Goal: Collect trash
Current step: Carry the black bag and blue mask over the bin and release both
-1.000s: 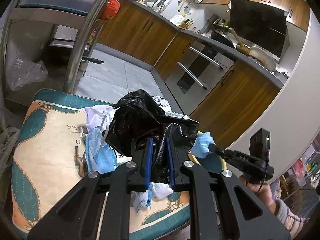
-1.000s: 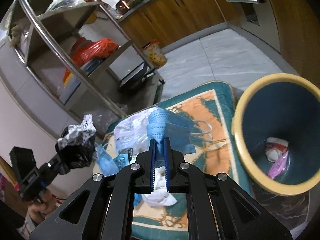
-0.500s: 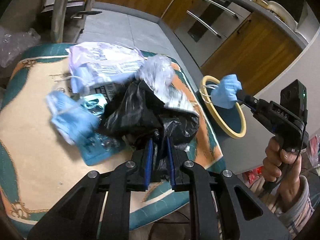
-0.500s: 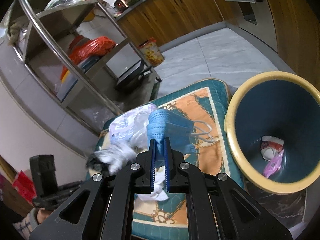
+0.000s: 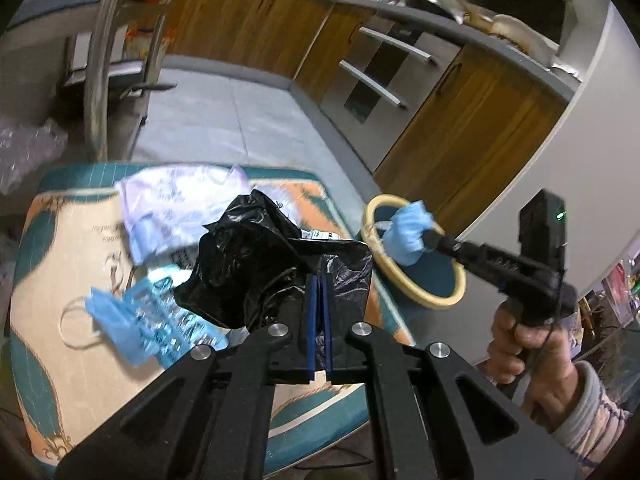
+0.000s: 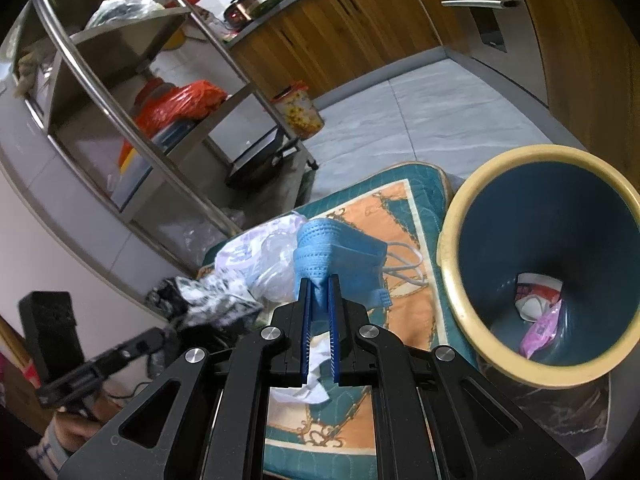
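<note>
My left gripper point(image 5: 319, 292) is shut on a crumpled black plastic bag point(image 5: 260, 256) and holds it above the patterned cushion point(image 5: 60, 320). My right gripper point(image 6: 320, 292) is shut on a blue face mask point(image 6: 340, 256), held beside the blue bin with a yellow rim point(image 6: 452, 280). In the left wrist view the right gripper point(image 5: 430, 238) holds the mask point(image 5: 408, 232) over the bin's rim point(image 5: 400, 276). The bin holds a white wrapper point(image 6: 536, 294) and a pink packet point(image 6: 544, 328). Another blue mask point(image 5: 116, 316) and a white printed bag point(image 5: 180, 204) lie on the cushion.
A steel shelf rack point(image 6: 132, 128) with a red bag point(image 6: 180, 104) stands behind the cushion. Wooden kitchen cabinets point(image 5: 460, 120) and an oven point(image 5: 376, 76) line the tiled floor point(image 5: 240, 128). A white tissue point(image 6: 308, 388) lies under my right gripper.
My left gripper has lifted the black bag and swung it toward the bin side. My right gripper holds the mask nearly still; the bin looks slightly closer.
</note>
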`<state>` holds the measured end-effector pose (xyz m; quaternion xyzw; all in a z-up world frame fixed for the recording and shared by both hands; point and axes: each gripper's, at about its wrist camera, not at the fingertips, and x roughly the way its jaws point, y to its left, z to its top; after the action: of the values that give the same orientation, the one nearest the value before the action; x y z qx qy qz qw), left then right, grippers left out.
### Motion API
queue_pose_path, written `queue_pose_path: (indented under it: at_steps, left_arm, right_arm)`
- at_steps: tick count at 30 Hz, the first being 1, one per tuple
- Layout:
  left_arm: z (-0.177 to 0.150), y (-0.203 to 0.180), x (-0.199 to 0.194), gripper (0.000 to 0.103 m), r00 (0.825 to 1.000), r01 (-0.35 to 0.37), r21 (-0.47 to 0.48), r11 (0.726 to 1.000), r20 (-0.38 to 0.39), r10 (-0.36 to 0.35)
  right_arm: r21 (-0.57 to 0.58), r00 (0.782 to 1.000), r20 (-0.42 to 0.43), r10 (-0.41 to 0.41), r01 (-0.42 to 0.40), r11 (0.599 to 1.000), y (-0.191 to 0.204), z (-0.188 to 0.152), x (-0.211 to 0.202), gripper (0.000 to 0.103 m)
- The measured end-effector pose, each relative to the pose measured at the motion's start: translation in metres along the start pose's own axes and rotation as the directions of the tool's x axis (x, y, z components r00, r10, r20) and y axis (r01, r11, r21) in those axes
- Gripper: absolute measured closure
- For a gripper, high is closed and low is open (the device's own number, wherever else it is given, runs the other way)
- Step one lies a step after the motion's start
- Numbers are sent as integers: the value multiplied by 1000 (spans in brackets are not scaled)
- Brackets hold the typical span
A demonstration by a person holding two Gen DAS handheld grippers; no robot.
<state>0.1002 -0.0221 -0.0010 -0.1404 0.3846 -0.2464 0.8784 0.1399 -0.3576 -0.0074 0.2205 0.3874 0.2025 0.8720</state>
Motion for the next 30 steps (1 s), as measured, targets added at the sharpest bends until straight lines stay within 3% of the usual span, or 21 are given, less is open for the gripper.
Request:
queue_pose_path:
  at_steps: [7, 13, 21, 30]
  left_arm:
    - [28, -29, 0, 101, 997, 54, 38, 998, 50, -56]
    - [44, -64, 28, 101, 992, 116, 68, 991, 43, -119]
    - [45, -116, 92, 101, 978, 209, 91, 974, -16, -208]
    - [39, -142, 166, 101, 971, 224, 96, 970, -104, -214]
  right_arm:
    - [19, 998, 47, -35, 34, 999, -12, 5, -17, 94]
    - [36, 991, 80, -111, 108, 994, -29, 6, -36, 94]
    - [109, 978, 91, -189, 178, 978, -63, 2, -54, 94]
    - [214, 963, 44, -264, 249, 944, -104, -6, -57, 94]
